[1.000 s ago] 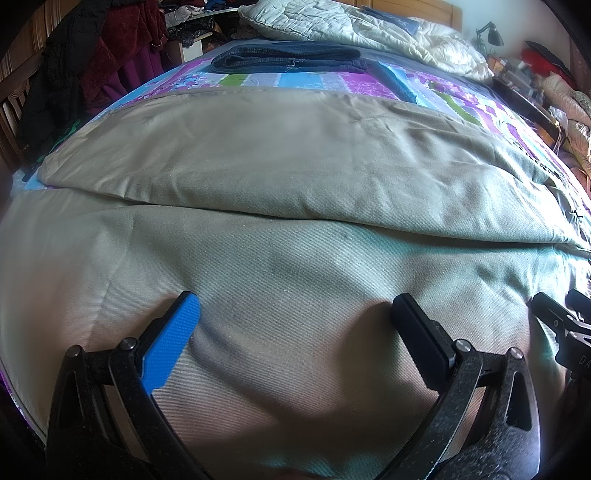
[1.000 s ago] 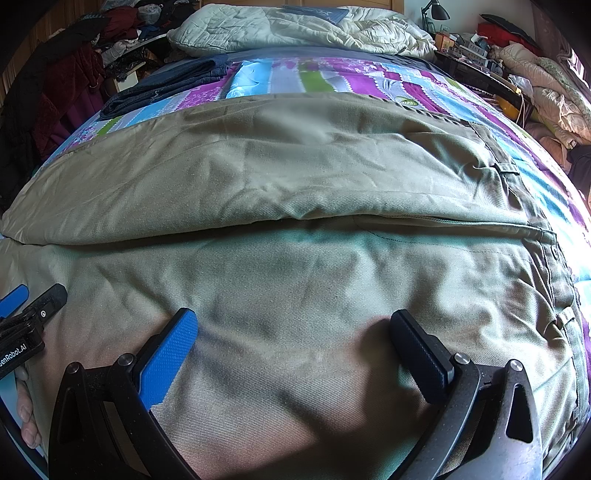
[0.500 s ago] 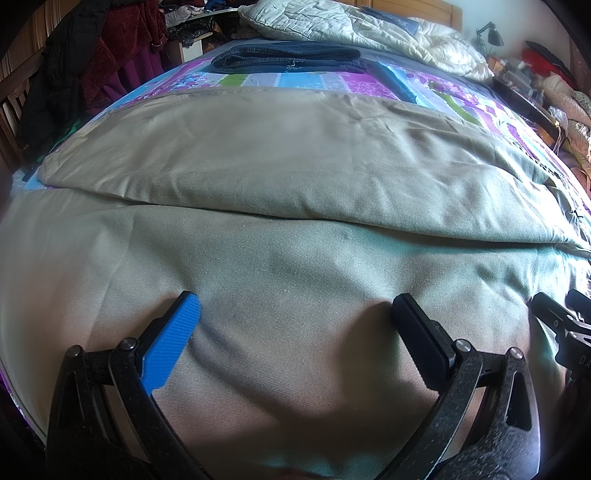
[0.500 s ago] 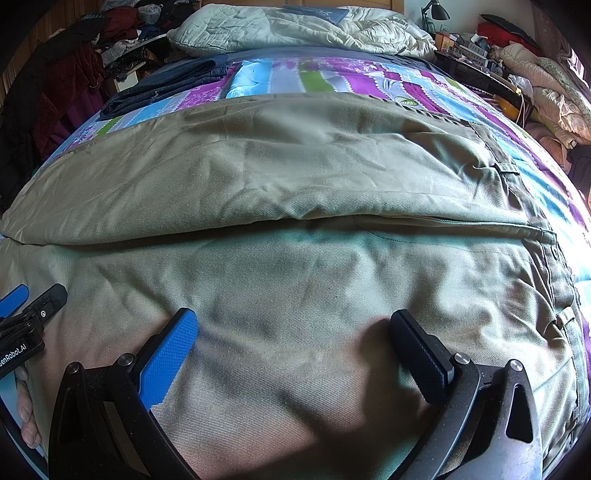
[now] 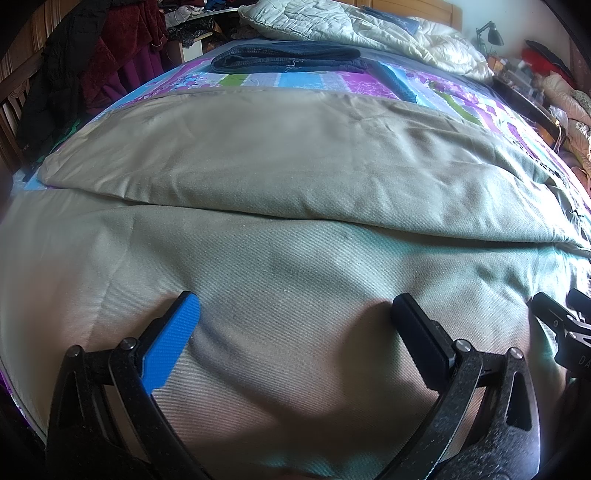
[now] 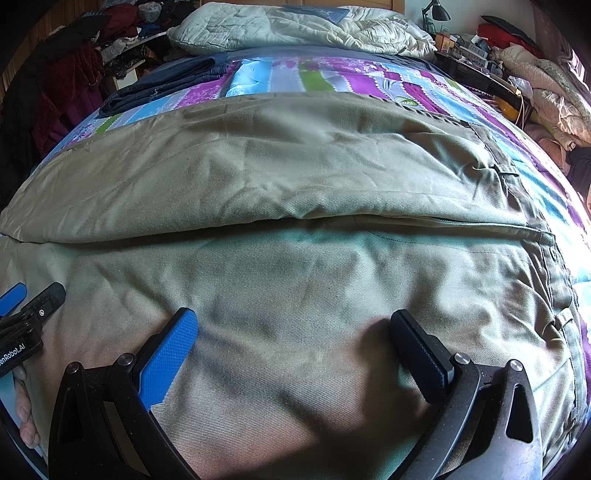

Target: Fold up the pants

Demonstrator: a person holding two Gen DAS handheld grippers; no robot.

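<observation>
Khaki pants [image 5: 295,177] lie flat across the bed, both legs side by side, the far leg overlapping the near one along a seam. The waistband with belt loops and a button [image 6: 550,254] shows at the right in the right wrist view. My left gripper [image 5: 295,306] hovers open over the near leg, fingers spread wide, nothing between them. My right gripper [image 6: 293,321] is open in the same way above the near leg closer to the waist. Each gripper's tip shows at the edge of the other's view, the right one [image 5: 561,325] and the left one [image 6: 26,306].
A striped purple, blue and green bedspread [image 5: 303,79] lies under the pants. Folded dark jeans [image 5: 288,59] rest beyond them, a white duvet [image 6: 295,27] at the head. Clothes pile up at the left [image 5: 92,66], clutter and a desk lamp [image 6: 437,11] at the right.
</observation>
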